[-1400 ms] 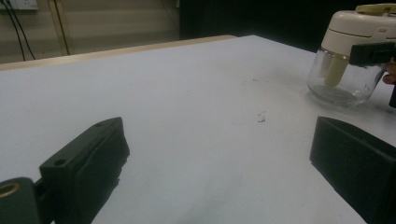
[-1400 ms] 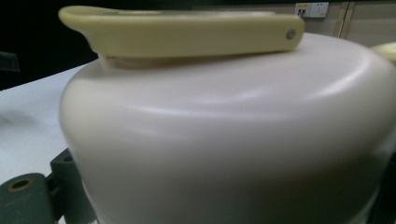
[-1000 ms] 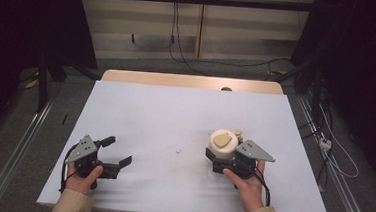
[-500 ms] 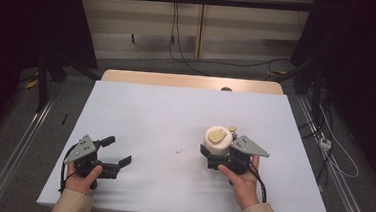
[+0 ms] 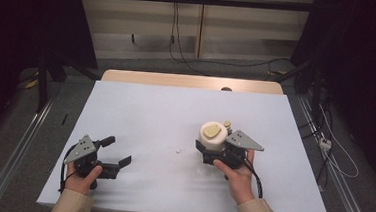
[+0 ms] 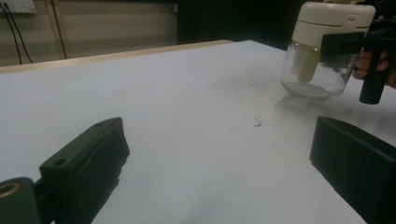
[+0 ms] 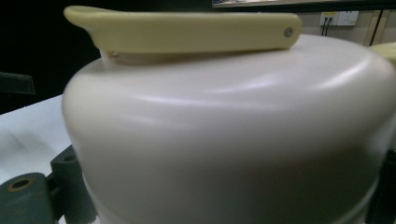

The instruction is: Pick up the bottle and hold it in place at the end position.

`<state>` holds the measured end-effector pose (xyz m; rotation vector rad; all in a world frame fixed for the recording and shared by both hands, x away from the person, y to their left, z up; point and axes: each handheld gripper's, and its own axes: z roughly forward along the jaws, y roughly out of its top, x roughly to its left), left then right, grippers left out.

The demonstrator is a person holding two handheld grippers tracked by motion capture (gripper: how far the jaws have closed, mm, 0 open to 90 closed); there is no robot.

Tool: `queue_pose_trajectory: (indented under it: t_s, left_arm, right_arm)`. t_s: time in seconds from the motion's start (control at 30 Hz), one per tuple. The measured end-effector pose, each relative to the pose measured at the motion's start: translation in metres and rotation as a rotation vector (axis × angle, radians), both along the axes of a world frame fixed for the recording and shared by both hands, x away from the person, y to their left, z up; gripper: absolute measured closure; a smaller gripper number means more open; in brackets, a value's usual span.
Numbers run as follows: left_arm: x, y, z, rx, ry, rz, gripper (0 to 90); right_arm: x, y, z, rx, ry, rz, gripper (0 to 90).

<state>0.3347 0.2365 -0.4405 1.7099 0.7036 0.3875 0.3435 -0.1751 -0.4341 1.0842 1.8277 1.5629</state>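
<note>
Jar (image 5: pixel 213 136) transport looks like the step in hand: the right claw (image 5: pixel 208 147) pinches a clear jar with a cream lid (image 7: pixel 224 121) and a yellowish flip handle (image 7: pixel 187 30), on the right half of the table (image 5: pixel 150 108). In the left gripper view the jar (image 6: pixel 322 60) seems slightly tilted, its base at or just off the surface; which, I cannot tell. The left claw (image 5: pixel 115 153) rests spread and empty near the front left edge, well apart from the jar. Next, I judge, the jar must be kept level and set down gently before the jaws release, or the left claw brought across to work the lid.
</note>
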Motion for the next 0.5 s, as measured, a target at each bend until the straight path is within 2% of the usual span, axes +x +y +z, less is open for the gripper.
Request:
queue_pose_trajectory:
  t_s: [0.5]
  left_arm:
    - [0.0, 0.0, 0.0, 0.0, 0.0, -0.002, 3.5]
  right_arm:
    - [0.013, 0.008, 0.003, 0.0, -0.006, 0.009, 6.6]
